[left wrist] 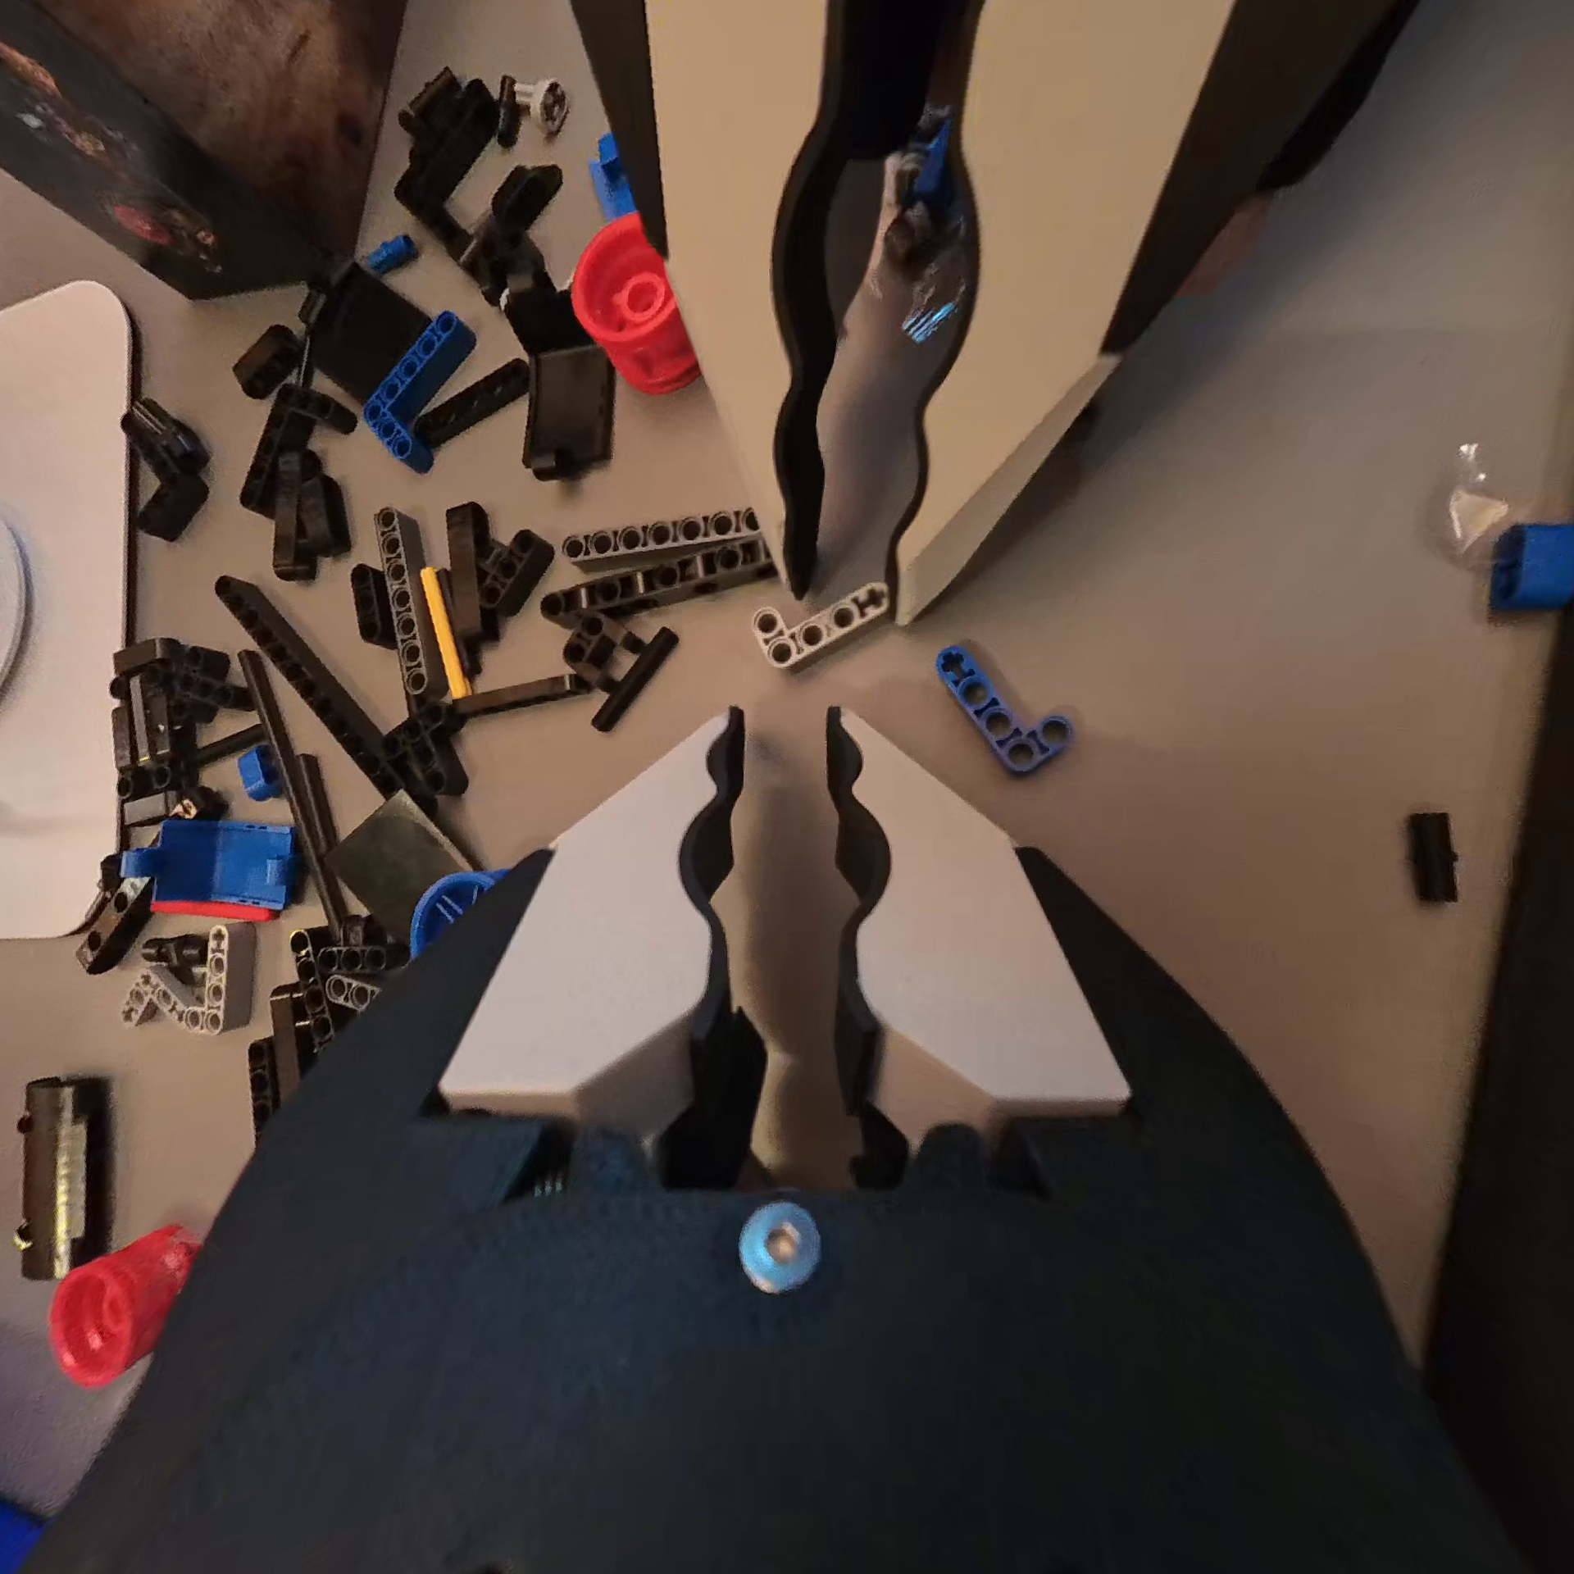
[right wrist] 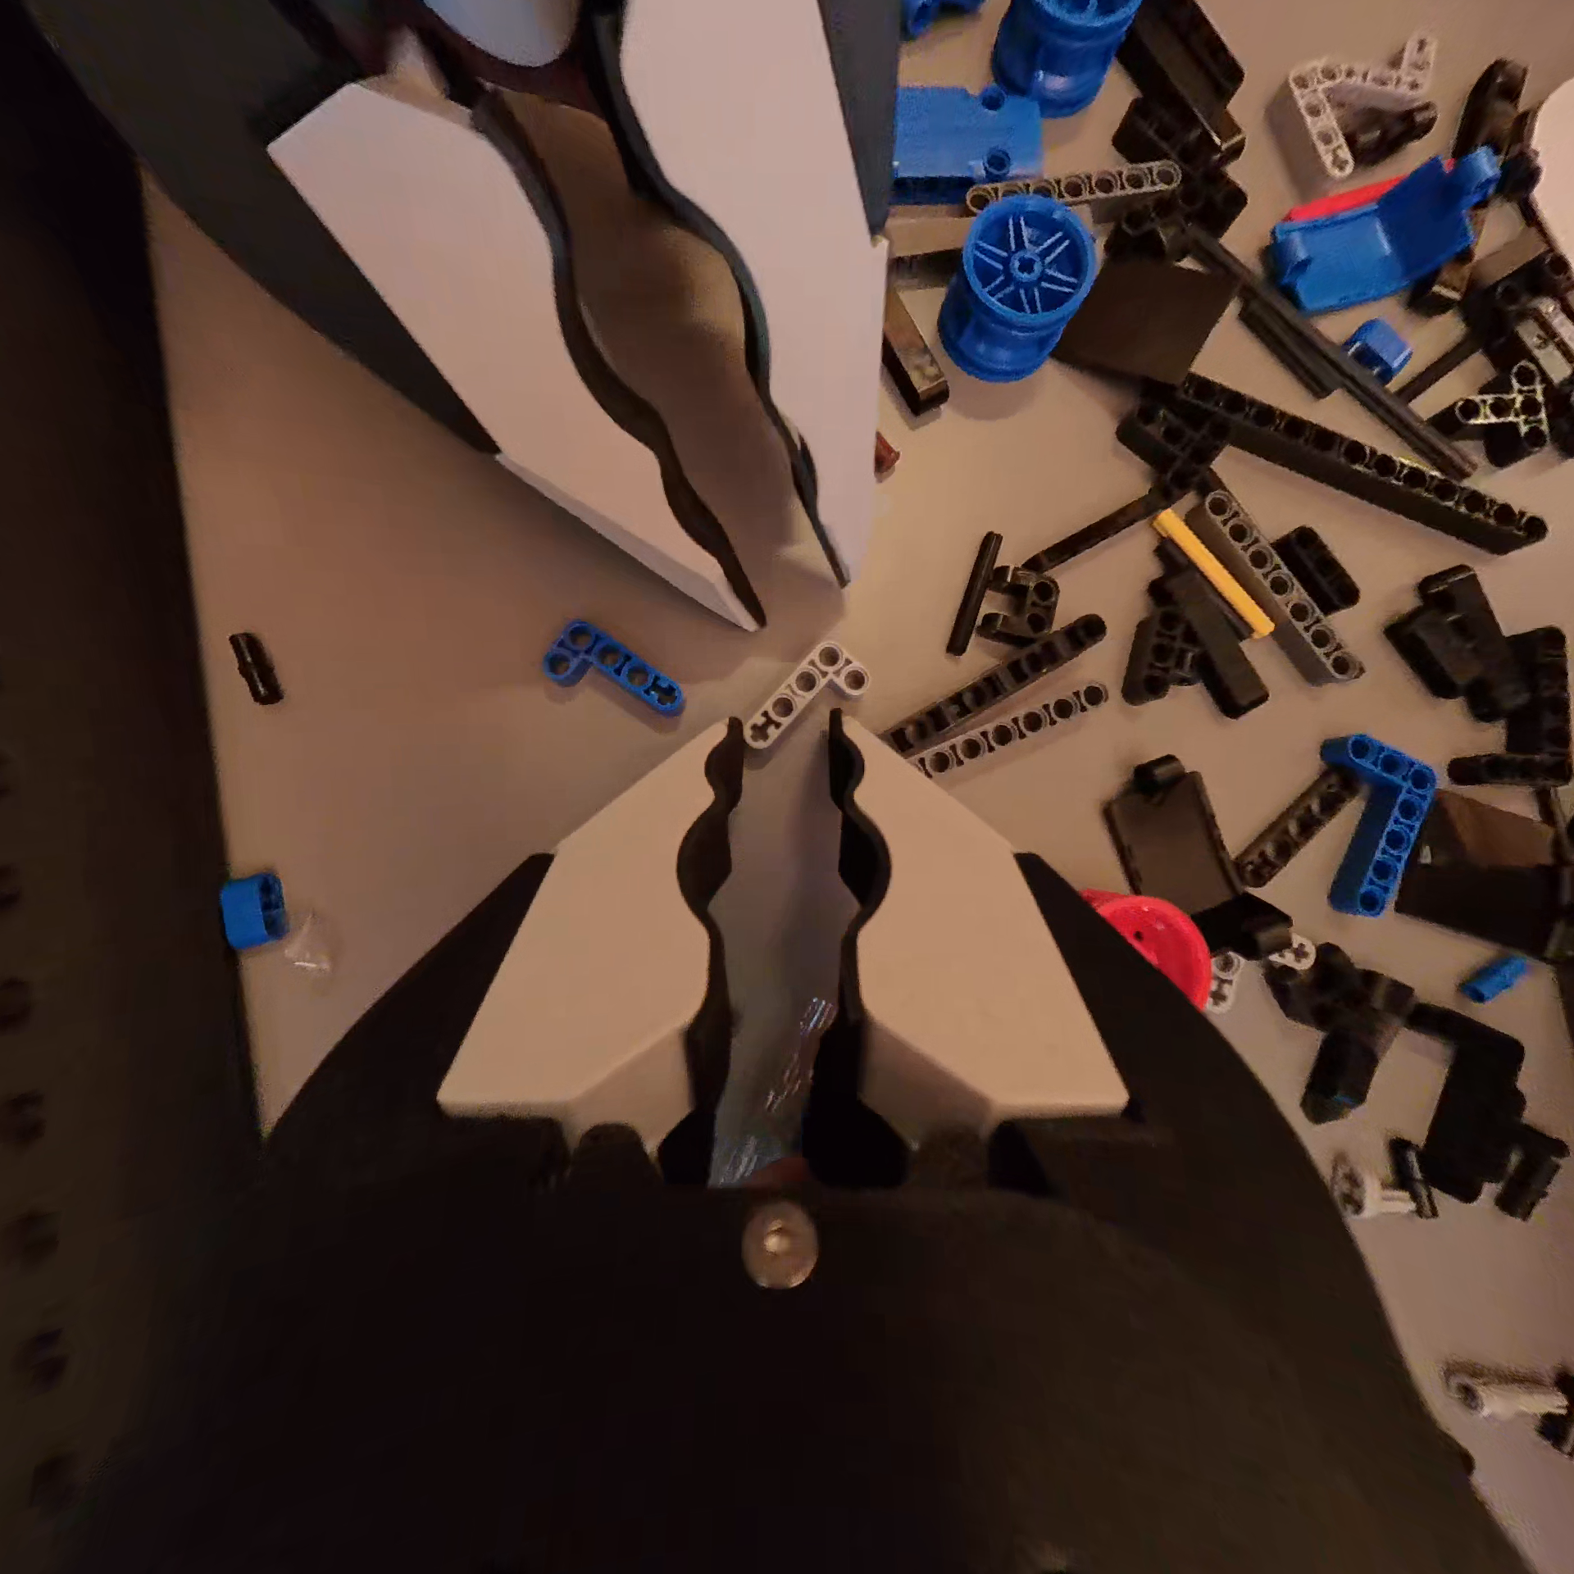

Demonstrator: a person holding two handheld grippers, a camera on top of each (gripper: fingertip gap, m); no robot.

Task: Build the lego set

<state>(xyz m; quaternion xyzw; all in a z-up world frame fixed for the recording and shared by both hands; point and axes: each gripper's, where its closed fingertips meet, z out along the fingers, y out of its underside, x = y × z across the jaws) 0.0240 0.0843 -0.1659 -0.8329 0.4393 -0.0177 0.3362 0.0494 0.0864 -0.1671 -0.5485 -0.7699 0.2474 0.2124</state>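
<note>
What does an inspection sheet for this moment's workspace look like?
Surface: grey table, bare around the grippers.
Job's things: grey L-beam and blue L-beam lie apart from the parts pile.
Clutter: black pin, blue connector beside a plastic scrap.
Grippers: left gripper open, empty; right gripper open, tips by the grey L-beam.
Cables: nothing seen.
Surroundings: dark box, white pad.
</note>
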